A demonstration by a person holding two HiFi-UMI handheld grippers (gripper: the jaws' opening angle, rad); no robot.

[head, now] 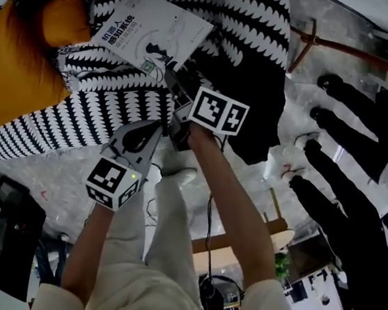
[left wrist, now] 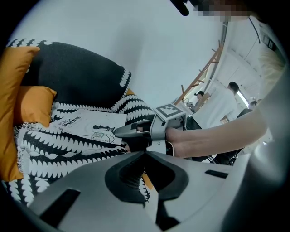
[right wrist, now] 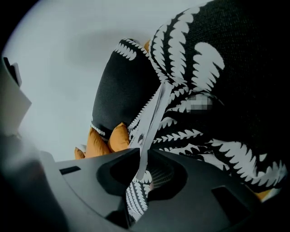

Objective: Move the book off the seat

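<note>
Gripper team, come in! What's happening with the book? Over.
Right gripper shut on edge of book. Left gripper shut, empty. Book lying on patterned seat. Orange cushion beside it, nothing on top.

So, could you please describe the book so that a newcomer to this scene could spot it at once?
Start at the black-and-white patterned seat, with orange cushions at its left in the head view. The book lies on it beside the cushions. It is the only pale, thin rectangle there, and the right gripper's jaws are closed on its edge.
</note>
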